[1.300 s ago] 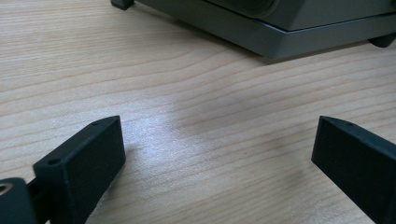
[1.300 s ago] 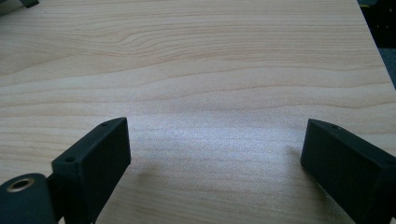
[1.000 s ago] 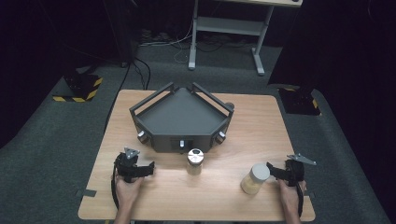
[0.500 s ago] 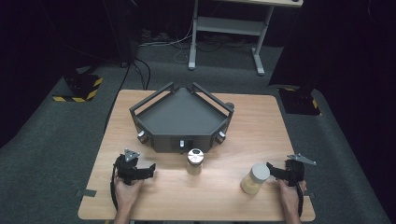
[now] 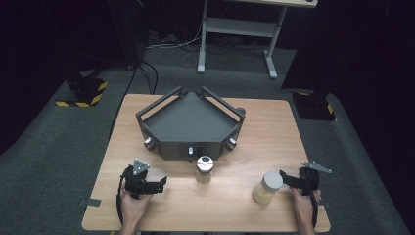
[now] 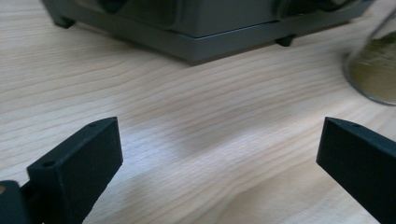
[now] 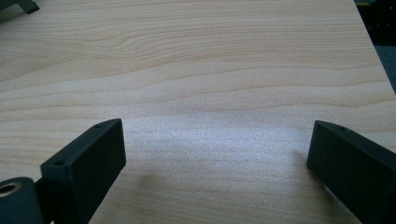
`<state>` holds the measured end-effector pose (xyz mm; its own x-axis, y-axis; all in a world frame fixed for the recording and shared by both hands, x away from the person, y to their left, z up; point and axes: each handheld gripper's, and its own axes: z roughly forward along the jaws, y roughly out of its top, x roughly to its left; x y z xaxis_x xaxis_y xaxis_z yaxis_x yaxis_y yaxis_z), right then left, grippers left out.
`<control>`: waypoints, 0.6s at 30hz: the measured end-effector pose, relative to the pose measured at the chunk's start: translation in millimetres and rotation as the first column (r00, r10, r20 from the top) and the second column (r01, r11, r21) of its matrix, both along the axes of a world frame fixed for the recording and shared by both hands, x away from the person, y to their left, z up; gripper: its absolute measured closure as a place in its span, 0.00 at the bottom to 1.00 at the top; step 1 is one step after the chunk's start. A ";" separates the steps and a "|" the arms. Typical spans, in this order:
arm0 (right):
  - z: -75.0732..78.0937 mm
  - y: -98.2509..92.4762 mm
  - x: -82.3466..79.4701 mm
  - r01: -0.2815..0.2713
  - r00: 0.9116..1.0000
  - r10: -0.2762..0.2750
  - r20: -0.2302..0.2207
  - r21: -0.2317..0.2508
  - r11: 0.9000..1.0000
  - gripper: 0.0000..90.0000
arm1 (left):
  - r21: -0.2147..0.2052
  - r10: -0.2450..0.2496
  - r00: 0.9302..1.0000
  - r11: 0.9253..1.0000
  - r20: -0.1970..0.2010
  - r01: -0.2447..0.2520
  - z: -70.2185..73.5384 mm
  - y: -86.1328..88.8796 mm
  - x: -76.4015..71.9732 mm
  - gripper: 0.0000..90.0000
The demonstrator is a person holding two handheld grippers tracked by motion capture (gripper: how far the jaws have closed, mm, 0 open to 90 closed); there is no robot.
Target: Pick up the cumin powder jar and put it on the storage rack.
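Both jaws apart, empty. Right gripper (image 5: 286, 177) just beside white-lidded jar (image 5: 266, 187) at 3 o'clock; jar to be approached squarely, clamped mid-body.

Two upright jars (image 5: 267, 187) — lidded, apart

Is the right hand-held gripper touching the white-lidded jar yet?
Cannot tell. In the high view the right hand-held gripper sits right beside the white-lidded jar, with no plain gap. The right gripper view shows open jaws over bare table.
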<state>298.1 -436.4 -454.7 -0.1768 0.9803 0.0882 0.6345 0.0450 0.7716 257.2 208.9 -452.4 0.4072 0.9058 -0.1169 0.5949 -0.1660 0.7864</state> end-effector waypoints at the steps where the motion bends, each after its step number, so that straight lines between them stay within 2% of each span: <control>1: 0.0 0.0 0.0 0.000 1.000 0.000 0.000 0.000 1.000 0.04 | 0.000 0.000 1.000 1.000 0.000 0.000 0.0 0.0 0.0 0.00; 7: 0.2 0.0 0.6 -0.003 1.000 0.003 -0.003 -0.001 1.000 0.04 | 0.013 -0.077 0.997 0.997 0.002 0.077 6.9 -11.6 -0.9 0.00; 8: 0.3 0.0 0.7 -0.003 1.000 0.003 -0.003 -0.001 1.000 0.04 | 0.013 -0.077 0.997 0.997 0.002 0.077 6.9 -11.6 -0.9 0.00; 12: 0.5 0.0 1.1 -0.004 1.000 0.004 -0.005 -0.002 1.000 0.04 | 0.022 -0.131 0.991 0.991 0.012 0.131 10.8 -23.5 -1.8 0.01; 18: 0.0 -0.6 0.1 -0.002 1.000 0.002 -0.001 0.003 1.000 0.04 | 0.018 -0.165 0.986 0.986 0.011 0.165 10.8 -29.3 0.3 0.01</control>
<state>298.3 -437.1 -454.7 -0.1784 0.9797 0.0914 0.6352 0.0437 0.7711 257.5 179.6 -441.6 0.5524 0.8281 -0.0957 0.5484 -0.2745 0.7899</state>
